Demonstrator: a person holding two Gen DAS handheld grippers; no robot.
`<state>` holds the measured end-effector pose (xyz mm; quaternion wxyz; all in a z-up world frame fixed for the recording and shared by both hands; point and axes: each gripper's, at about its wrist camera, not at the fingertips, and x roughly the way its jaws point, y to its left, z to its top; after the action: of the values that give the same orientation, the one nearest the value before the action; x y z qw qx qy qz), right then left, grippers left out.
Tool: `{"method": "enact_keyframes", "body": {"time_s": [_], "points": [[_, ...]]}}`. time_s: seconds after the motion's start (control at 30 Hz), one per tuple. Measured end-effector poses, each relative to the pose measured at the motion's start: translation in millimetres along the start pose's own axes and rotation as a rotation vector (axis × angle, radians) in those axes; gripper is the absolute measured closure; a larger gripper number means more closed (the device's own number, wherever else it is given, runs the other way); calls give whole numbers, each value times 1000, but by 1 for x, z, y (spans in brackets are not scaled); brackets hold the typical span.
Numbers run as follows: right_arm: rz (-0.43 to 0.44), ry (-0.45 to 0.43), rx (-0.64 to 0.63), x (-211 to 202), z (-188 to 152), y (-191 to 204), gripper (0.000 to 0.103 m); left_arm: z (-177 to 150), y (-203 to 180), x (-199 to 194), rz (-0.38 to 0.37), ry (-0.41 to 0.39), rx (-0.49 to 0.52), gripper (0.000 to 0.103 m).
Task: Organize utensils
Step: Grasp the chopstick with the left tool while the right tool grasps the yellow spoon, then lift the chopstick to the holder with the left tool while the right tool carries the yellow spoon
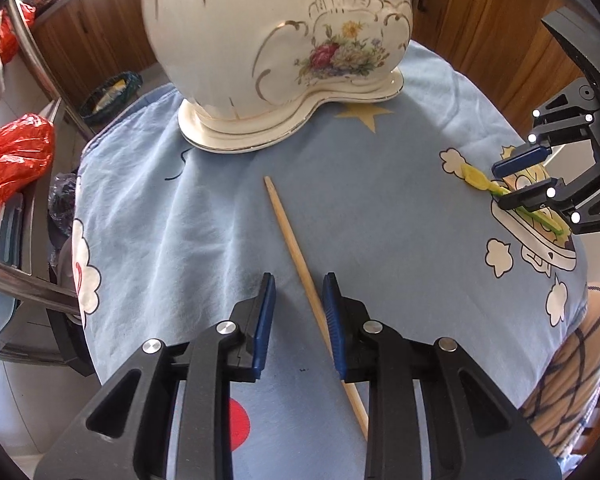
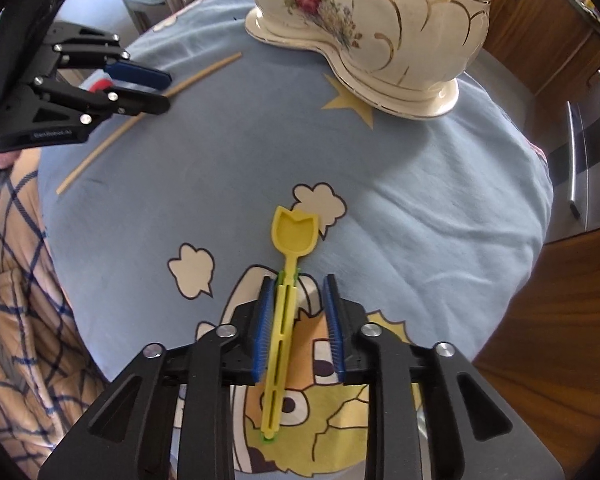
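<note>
Open right claw (image 2: pixel 296 312) astride yellow scoop (image 2: pixel 286 296)

Light: bright, even daylight | Shadows: soft, under ceramic holder (image 1: pixel 276 40) | Glare: mild, on its glaze | Focus: sharp centrally | Distortion: strong fisheye bending, dark vignette corners

Your table (image 1: pixel 228 200) is covered by a pale blue cartoon-print cloth (image 1: pixel 380 184). On it, toward the far edge, stands a cream flowered ceramic pot (image 1: pixel 260 40); a wooden stick (image 1: pixel 300 264) lies mid-table, a yellow plastic spoon (image 2: pixel 288 280) near the right edge.
</note>
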<state>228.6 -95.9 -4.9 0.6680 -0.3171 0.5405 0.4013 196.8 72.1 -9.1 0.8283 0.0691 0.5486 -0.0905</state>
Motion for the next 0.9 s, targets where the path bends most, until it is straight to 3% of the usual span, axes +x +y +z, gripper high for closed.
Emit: {"method": "enact_keyframes", "body": {"time_s": [0.07, 0.17, 0.23, 0.3, 0.43, 0.6, 0.9], "points": [[-4, 9, -11, 0, 2, 1, 77, 2, 2, 1, -16, 18, -3, 78], [-2, 15, -26, 2, 12, 8, 86, 3, 4, 1, -21, 31, -4, 78], [-15, 7, -41, 2, 16, 15, 92, 2, 4, 0, -9, 27, -3, 85], [-25, -16, -36, 1, 16, 17, 92, 3, 5, 0, 8, 13, -14, 96], [-31, -113, 0, -7, 12, 16, 92, -1, 12, -2, 4, -39, -61, 98], [-49, -267, 56, -32, 3, 11, 92, -9, 12, -29, -36, -182, -75, 98], [41, -602, 210, -76, -16, -9, 92, -11, 3, -91, -90, -454, -80, 98]]}}
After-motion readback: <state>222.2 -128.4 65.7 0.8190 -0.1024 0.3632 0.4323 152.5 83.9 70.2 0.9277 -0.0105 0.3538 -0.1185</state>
